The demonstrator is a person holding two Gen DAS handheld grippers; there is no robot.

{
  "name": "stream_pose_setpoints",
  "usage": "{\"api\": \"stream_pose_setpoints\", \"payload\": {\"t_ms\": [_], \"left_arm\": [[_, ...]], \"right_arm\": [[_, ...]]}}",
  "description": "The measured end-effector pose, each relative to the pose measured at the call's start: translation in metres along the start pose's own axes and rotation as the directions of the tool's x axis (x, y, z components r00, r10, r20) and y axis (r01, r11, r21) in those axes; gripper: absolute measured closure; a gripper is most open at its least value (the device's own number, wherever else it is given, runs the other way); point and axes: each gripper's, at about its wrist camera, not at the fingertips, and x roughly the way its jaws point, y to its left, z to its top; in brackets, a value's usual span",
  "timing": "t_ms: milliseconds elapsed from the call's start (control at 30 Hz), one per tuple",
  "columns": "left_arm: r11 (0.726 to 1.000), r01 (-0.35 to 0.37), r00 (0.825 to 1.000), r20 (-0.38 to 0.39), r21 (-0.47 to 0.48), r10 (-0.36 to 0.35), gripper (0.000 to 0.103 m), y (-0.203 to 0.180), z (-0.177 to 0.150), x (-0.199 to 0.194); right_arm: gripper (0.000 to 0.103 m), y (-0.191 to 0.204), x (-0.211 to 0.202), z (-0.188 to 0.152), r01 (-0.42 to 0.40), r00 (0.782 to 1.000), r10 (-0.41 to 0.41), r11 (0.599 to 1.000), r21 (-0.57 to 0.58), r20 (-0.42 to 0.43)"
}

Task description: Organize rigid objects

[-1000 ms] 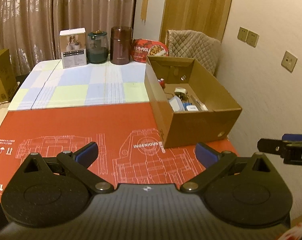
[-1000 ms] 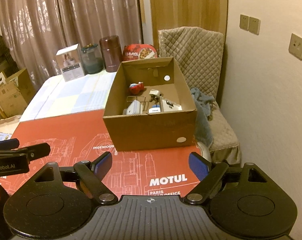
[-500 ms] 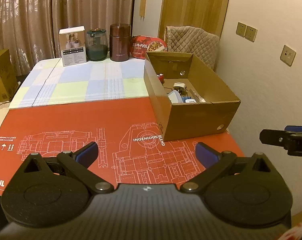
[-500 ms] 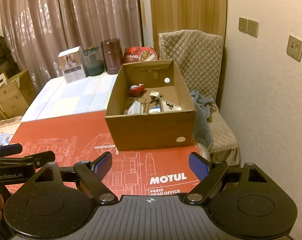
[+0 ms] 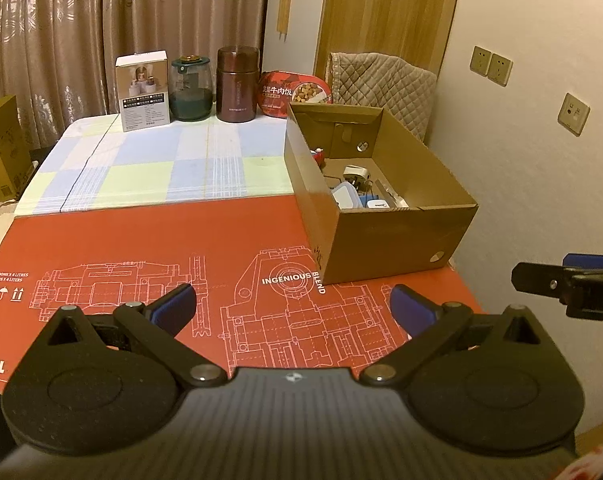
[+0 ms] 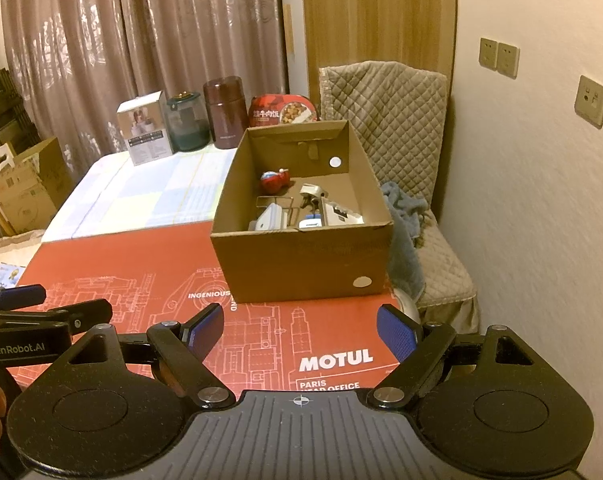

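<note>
Left gripper (image 5: pixel 292 307) and right gripper (image 6: pixel 300 329): both spread wide, holding nothing, above red mat (image 5: pixel 141 240). Cardboard box (image 6: pixel 301 256) ahead on mat, small items inside. Best next: reach right gripper over near wall, descend onto one item, avoid neighbours.

The big red sheet (image 6: pixel 141 264) on the table has white words on it. It says "MOTUL" and under that "PARIS" and part of "HEAD OFFICE". Near the brown box (image 5: pixel 385 248) it says "INGENIOUS BLEND". At its left side, small words say "4 BIDONS X 4 LITRES" and "4 CANS X 4 LITERS".

The left gripper (image 6: pixel 57 312) has "GenRobot.AI" on its side.

The right gripper (image 5: pixel 541 280) shows the letters "DA".

The red food tub (image 5: pixel 295 93) has Chinese words, "牛肉饭".
</note>
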Motion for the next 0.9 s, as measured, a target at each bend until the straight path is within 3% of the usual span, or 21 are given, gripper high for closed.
{"api": "stream_pose_setpoints", "payload": {"t_ms": [900], "left_arm": [[1.000, 0.021, 1.000, 0.011, -0.007, -0.021, 0.001, -0.0035, 0.0003, 0.0013]], "right_arm": [[0.022, 0.0000, 0.0021, -0.0004, 0.004, 1.000, -0.004, 1.000, -0.011, 0.000]]}}
